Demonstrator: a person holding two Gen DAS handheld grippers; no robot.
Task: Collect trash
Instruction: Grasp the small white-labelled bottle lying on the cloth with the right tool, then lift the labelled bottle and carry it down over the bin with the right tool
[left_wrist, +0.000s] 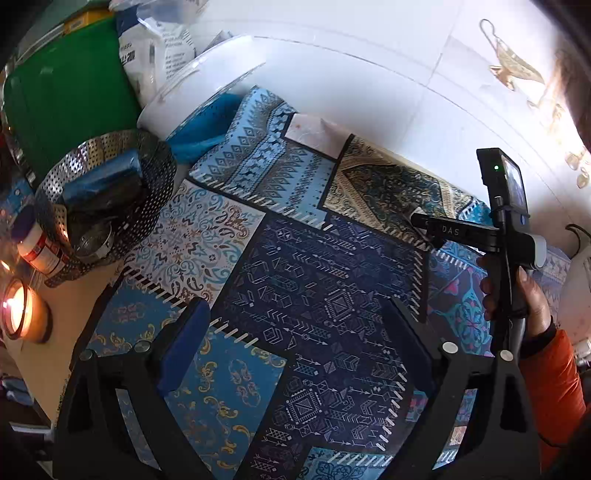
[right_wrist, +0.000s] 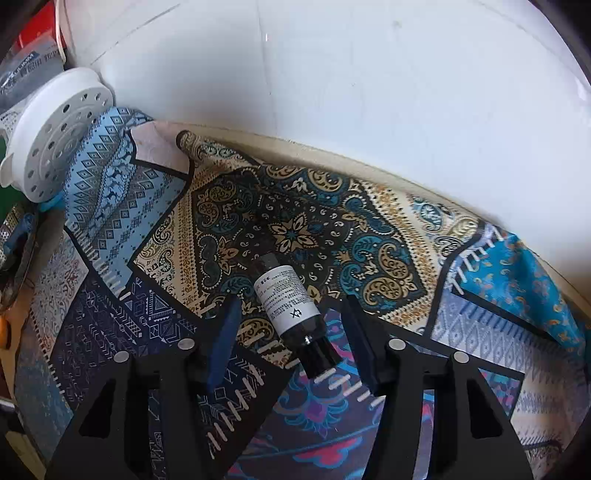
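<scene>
A small dark bottle with a white label (right_wrist: 290, 299) lies on its side on the patterned cloth (right_wrist: 332, 229), cap towards me. My right gripper (right_wrist: 291, 317) is open, its jaws on either side of the bottle without touching it. It also shows in the left wrist view (left_wrist: 432, 230), held by a hand in an orange sleeve at the right. My left gripper (left_wrist: 295, 325) is open and empty above the dark blue patch of the cloth (left_wrist: 314, 295).
A perforated steel basket (left_wrist: 107, 195) with dark and blue items stands at the left. Beside it are a lit candle (left_wrist: 18, 314), a small jar (left_wrist: 37, 243), a green bin (left_wrist: 70, 88) and a white colander (right_wrist: 55, 133). A white wall (right_wrist: 332, 74) lies behind the table.
</scene>
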